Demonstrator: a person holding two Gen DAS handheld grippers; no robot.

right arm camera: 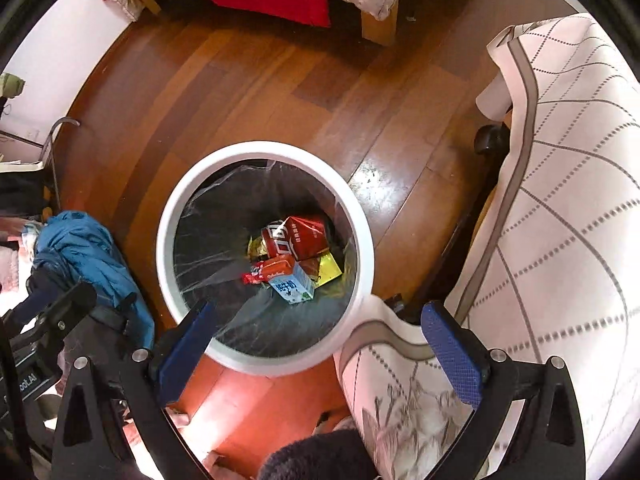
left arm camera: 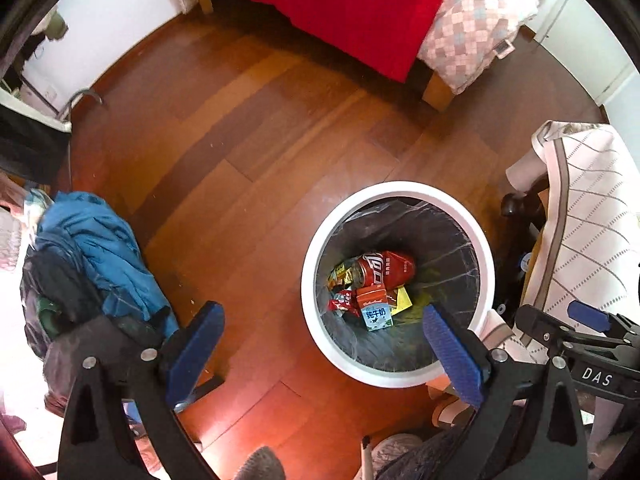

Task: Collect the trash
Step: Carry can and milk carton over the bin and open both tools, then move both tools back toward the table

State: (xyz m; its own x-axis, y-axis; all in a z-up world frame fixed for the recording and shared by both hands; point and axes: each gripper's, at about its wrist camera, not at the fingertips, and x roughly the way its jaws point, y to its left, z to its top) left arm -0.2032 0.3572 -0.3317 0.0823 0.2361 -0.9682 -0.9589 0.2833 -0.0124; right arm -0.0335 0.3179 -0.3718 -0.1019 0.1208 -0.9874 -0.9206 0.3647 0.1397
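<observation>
Hovering over bin (right arm camera: pixel 366 264): both tongs, left (left arm camera: pixel 320 354) and right (right arm camera: pixel 318 350), wide, empty. Trash inside: can (right arm camera: pixel 294 240), carton (right arm camera: pixel 292 286). Likely light, crushable; liner (right arm camera: pixel 200 248) thin; grip its rim edge.

Daylight floods in from the left, blowing out that edge in both fisheye views; glare streaks the polished wooden floor (right arm camera: pixel 380 184), the bin liner (right arm camera: pixel 208 240) glints, lines bow toward dark vignetted corners, and focus stays crisp centrally
</observation>
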